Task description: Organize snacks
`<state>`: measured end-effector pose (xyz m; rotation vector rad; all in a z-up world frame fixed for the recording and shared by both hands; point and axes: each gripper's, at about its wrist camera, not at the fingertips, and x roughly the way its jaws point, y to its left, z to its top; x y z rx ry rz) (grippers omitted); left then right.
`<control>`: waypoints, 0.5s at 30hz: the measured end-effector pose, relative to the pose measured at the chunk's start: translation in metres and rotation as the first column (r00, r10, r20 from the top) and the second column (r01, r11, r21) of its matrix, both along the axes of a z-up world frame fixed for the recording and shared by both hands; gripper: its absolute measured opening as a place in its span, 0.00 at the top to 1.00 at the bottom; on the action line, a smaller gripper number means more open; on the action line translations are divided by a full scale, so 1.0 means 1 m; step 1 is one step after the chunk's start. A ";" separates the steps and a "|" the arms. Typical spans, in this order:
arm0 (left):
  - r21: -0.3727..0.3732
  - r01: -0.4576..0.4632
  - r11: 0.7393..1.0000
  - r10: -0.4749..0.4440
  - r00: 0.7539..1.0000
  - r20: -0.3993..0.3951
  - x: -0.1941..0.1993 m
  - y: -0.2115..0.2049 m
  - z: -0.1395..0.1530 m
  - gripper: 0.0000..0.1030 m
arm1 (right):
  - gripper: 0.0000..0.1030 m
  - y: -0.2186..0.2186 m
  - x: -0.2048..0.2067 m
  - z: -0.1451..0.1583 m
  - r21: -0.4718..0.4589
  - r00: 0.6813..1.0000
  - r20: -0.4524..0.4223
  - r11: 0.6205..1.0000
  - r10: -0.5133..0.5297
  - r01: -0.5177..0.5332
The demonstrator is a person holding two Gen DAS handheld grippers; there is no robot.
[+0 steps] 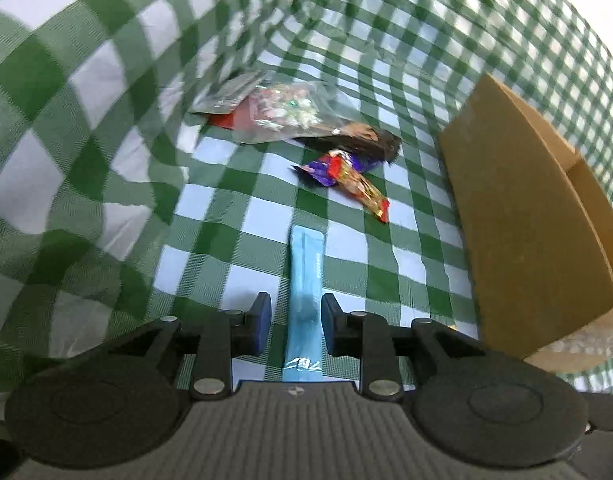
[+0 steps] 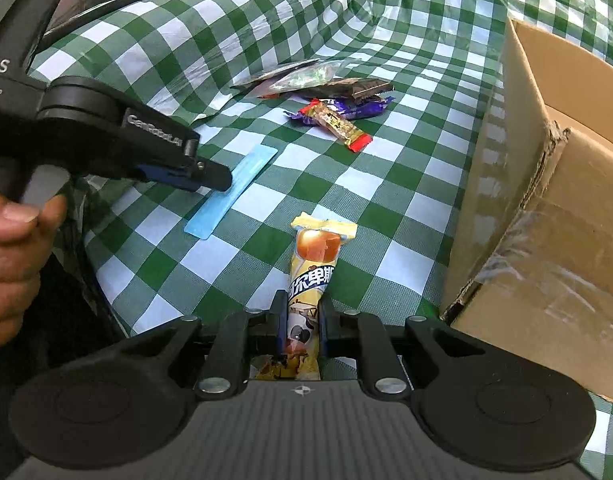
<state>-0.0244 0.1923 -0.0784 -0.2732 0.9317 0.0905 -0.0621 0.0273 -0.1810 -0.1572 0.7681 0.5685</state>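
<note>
Now left claw [image 1: 292, 322] straddles blue sachet [image 1: 305, 280], pads apart, unpinched: may slide. Right claw [image 2: 302, 326] clamps yellow snack [image 2: 312, 276].

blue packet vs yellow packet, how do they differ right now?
The blue packet is plain, flat and lying on the checked cloth; the yellow packet is printed and plumper. The left gripper straddles the blue one with fingers apart, while the right gripper is shut on the yellow one. Both are long, narrow and sealed.
</note>
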 end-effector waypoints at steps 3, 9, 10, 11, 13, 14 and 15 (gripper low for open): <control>0.076 0.046 0.996 -0.046 0.999 -0.013 0.004 -0.014 -0.004 0.69 | 0.84 0.000 0.000 -0.001 0.000 1.000 0.002 1.000 0.001 -0.001; 0.236 0.114 0.965 -0.113 0.993 -0.018 0.005 -0.038 -0.009 0.69 | 0.83 0.001 -0.001 -0.001 -0.012 1.000 0.011 1.000 0.010 -0.010; 0.248 0.122 0.961 -0.122 0.992 -0.018 0.005 -0.040 -0.009 0.72 | 0.83 0.001 -0.001 -0.002 -0.014 1.000 0.012 1.000 0.011 -0.011; 0.251 0.132 0.959 -0.132 0.991 -0.019 0.005 -0.041 -0.009 0.80 | 0.83 0.001 -0.002 -0.002 -0.016 1.000 0.014 1.000 0.012 -0.011; 0.258 0.143 0.955 -0.142 0.990 -0.021 0.004 -0.042 -0.008 0.80 | 0.83 0.002 -0.003 -0.002 -0.021 1.000 0.021 1.000 0.012 -0.012; 0.257 0.144 0.956 -0.144 0.989 -0.020 0.003 -0.042 -0.008 0.82 | 0.83 0.002 -0.004 -0.002 -0.025 0.999 0.029 1.000 0.014 -0.013; 0.253 0.142 0.957 -0.143 0.990 -0.016 0.002 -0.042 -0.006 0.82 | 0.84 0.003 -0.005 -0.003 -0.029 0.999 0.035 0.999 0.015 -0.014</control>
